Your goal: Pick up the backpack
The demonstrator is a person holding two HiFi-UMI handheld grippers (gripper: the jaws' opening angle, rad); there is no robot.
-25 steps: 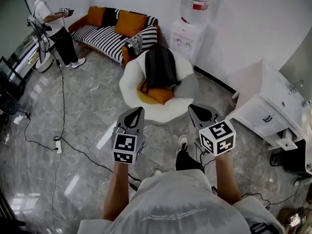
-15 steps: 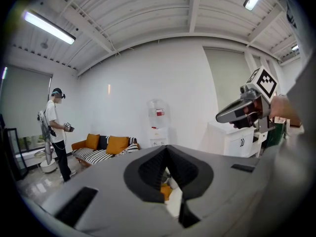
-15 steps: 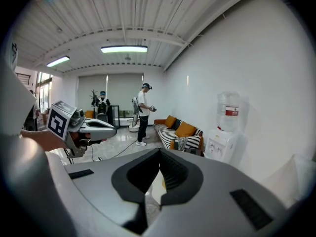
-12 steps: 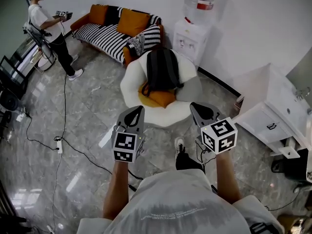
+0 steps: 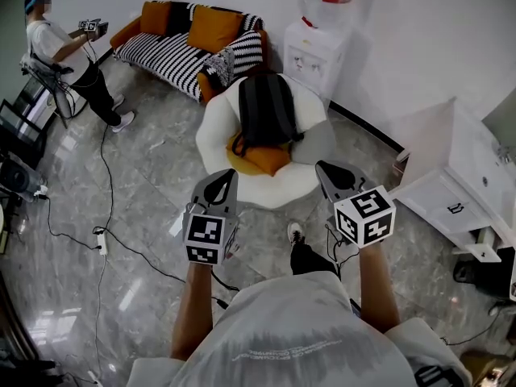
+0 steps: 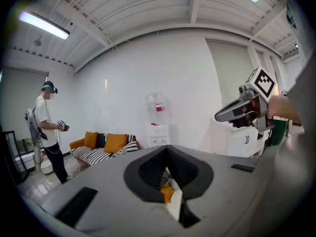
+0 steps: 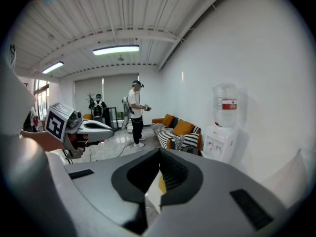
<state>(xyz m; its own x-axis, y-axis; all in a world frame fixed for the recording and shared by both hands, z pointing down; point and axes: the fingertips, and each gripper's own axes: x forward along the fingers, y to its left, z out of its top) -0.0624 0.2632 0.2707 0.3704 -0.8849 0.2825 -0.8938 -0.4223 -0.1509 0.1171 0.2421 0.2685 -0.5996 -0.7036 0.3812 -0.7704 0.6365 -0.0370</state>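
Left tool (image 5: 229, 176) and right tool (image 5: 323, 168) have been carried nearer the round white chair (image 5: 211, 135). Both are held with jaws pressed together, nothing between them. The black backpack (image 5: 264, 110) is propped on the chair above an orange cushion (image 5: 260, 160), apart from both tools.

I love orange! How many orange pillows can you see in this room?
3. Two orange pillows lean on the striped sofa; a third lies on the white round chair, partly under the backpack. More could hide beneath it.
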